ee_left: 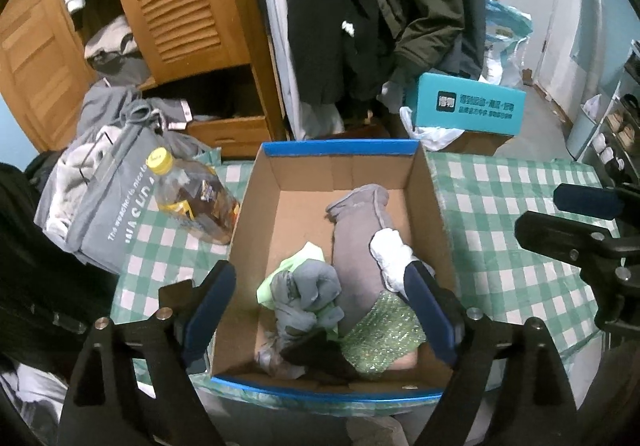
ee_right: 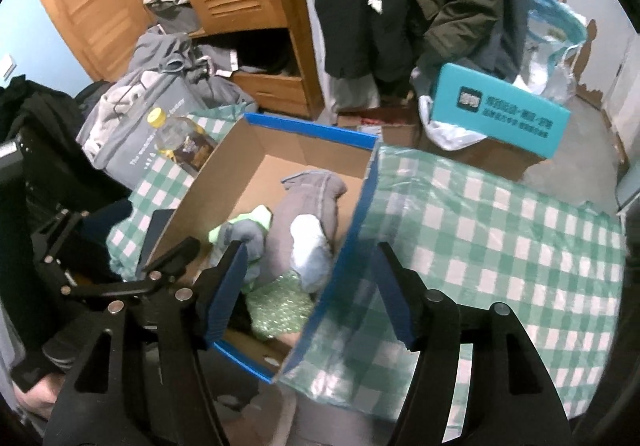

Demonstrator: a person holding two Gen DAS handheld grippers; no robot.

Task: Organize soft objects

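A green-and-white checked cloth is covering the desk. The brown cardboard box is showing a blue rim. Inside are lying a grey sock, a white sock, a lime-green cloth and sparkly green fabric. The bottle's cap is showing yellow.

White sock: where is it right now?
The white sock lies inside the cardboard box, on the long grey cloth toward the box's right wall in the left wrist view, just behind the green sparkly cloth.
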